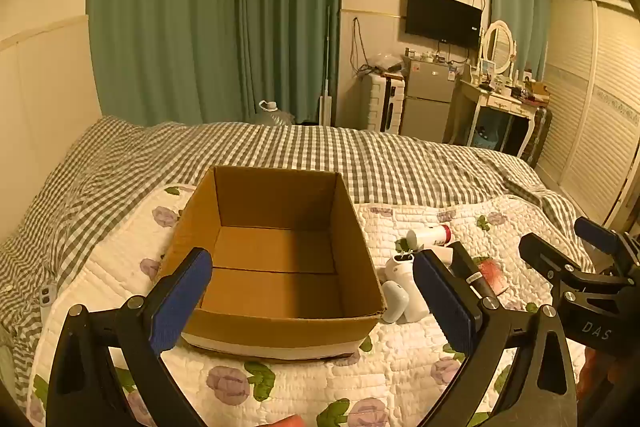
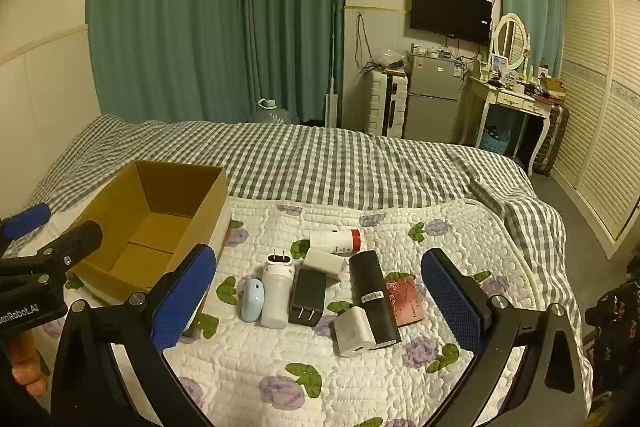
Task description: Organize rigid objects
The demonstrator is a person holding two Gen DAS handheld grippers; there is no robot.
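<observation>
The left gripper [image 1: 312, 301] hovers with jaws spread wide and empty over the open cardboard box [image 1: 276, 259] on the quilt [image 1: 400, 379]. The right gripper [image 2: 318, 301] also has its jaws spread, holding nothing, above a cluster just right of the box: black charger [image 2: 308, 293], white charger [image 2: 354, 331], black bar [image 2: 374, 297], white bottle [image 2: 336, 241].

Green curtains [image 2: 212, 15], wall TV [image 2: 451, 11], fridge [image 2: 434, 99].

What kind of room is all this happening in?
A lived-in bedroom, most likely. A bed with a checked cover fills the middle, a dressing table with an oval mirror stands by the far wall, and a television hangs beside green curtains.
</observation>
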